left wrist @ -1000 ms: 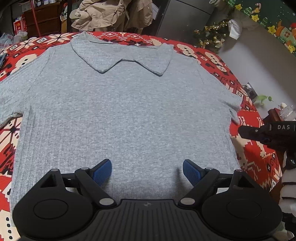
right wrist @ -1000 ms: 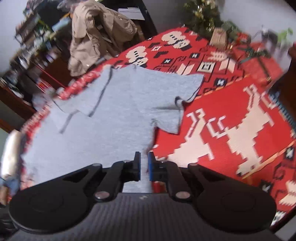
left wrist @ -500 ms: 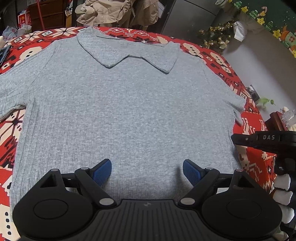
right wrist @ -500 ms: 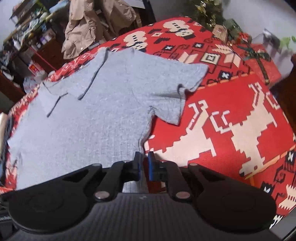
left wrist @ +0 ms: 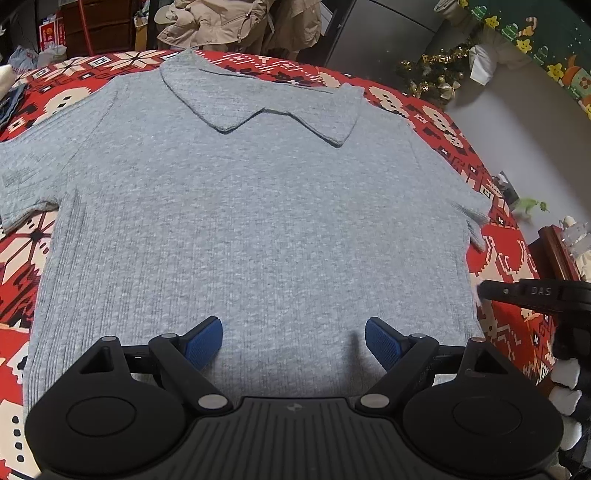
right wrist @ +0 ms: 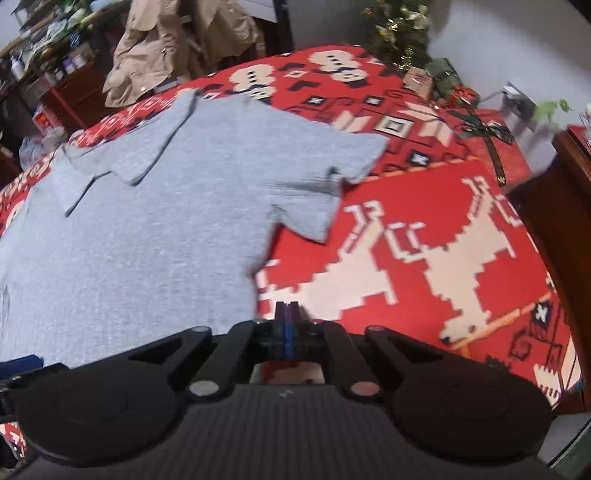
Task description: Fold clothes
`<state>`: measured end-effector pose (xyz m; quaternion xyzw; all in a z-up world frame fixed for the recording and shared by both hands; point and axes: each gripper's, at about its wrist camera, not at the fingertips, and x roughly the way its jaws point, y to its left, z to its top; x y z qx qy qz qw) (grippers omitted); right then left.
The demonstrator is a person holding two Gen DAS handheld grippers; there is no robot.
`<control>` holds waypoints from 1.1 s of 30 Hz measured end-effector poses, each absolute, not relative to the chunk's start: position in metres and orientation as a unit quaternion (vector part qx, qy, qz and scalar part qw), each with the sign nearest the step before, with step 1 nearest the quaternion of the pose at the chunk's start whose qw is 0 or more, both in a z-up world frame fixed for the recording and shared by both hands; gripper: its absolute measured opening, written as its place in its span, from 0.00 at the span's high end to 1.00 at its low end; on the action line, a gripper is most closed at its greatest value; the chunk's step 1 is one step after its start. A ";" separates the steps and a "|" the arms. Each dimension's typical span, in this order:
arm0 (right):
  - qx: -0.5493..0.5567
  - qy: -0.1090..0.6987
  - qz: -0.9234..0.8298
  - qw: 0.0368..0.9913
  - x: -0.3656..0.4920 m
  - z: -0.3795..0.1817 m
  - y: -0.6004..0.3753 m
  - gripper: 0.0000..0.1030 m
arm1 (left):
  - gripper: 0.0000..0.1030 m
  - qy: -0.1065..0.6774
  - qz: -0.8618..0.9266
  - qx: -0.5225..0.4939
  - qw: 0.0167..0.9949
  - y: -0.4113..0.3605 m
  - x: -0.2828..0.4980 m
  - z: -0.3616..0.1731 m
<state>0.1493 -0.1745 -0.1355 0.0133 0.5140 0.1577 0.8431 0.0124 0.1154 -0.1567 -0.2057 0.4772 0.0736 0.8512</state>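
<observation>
Grey ribbed polo shirt [left wrist: 251,229] lies spread flat, front up, on a red blanket [right wrist: 424,229] patterned with cream reindeer and snowflakes. Its collar [left wrist: 258,107] is at the far end, both short sleeves are spread to the sides, and the hem is nearest the cameras. The right sleeve [right wrist: 332,173] shows a small crease near its edge.

The left gripper [left wrist: 293,338] hovers over the middle of the shirt's lower part, its blue-padded fingers spread wide with nothing between them. The right gripper [right wrist: 287,314] sits at the shirt's right side edge, near the hem, over the blanket just beside the fabric; its fingers are pressed fully together, and no cloth is visible between them. From the left wrist view, the right gripper's black body enters from the right edge, held by a white-gloved hand [left wrist: 567,384].

Beyond the blanket, a beige coat [left wrist: 229,22] hangs at the back, and tinsel decorations [left wrist: 432,74] sit on the floor by a pale wall.
</observation>
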 end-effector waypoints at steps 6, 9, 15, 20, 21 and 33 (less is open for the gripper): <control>0.063 0.502 0.203 0.838 0.144 -0.129 -0.189 0.89 | 0.18 0.475 0.073 -0.214 0.850 0.121 0.008 -0.155; 0.049 0.501 0.220 0.836 0.133 -0.130 -0.182 0.89 | 0.18 0.475 0.075 -0.219 0.849 0.126 0.006 -0.156; -0.008 0.498 0.213 0.840 0.120 -0.137 -0.162 0.93 | 0.18 0.473 0.077 -0.232 0.846 0.132 -0.001 -0.155; -0.037 0.486 0.181 0.854 0.112 -0.134 -0.162 0.99 | 0.18 0.472 0.083 -0.230 0.847 0.138 -0.009 -0.153; -0.036 0.485 0.175 0.856 0.112 -0.134 -0.165 1.00 | 0.18 0.472 0.084 -0.230 0.847 0.140 -0.011 -0.153; 0.052 0.469 0.222 0.853 0.100 -0.120 -0.201 0.87 | 0.18 0.464 0.104 -0.245 0.845 0.171 -0.044 -0.145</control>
